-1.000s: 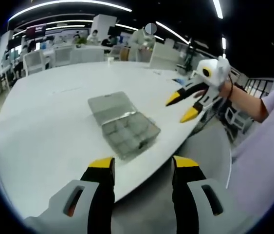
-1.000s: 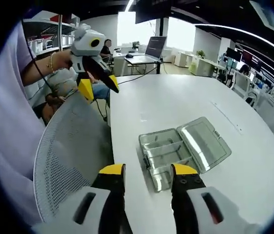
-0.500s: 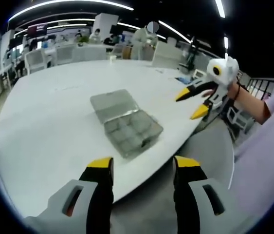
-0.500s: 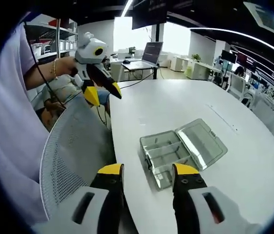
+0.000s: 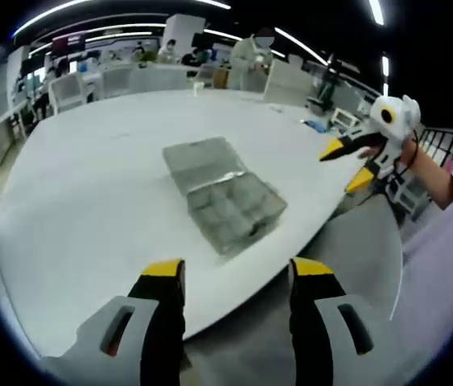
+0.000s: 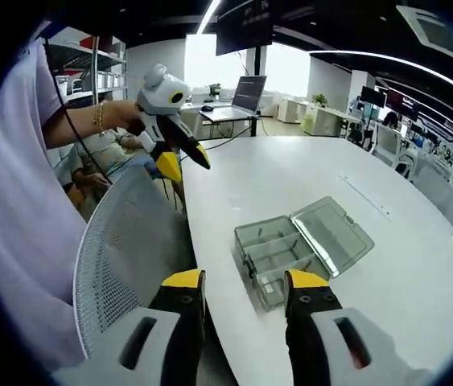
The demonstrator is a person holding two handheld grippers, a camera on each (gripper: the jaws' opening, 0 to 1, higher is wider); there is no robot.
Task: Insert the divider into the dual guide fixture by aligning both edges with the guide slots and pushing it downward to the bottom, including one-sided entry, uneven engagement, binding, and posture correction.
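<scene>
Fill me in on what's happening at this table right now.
A person holds a two-jaw gripper in each hand, both open and empty, raised near the edge of a white table. The left gripper is up beside a mesh chair back; the right gripper hangs off the table's edge. A clear plastic compartment box lies on the table with its lid flipped open. Nothing is being gripped or touched yet.

A large white table (image 6: 306, 181) is seen with rounded edges. A grey mesh chair back (image 6: 121, 265) is set just beside its near edge. An open laptop (image 6: 246, 95) is placed on a desk behind the table. White chairs (image 5: 69, 90) are lined up beyond the table's far side.
</scene>
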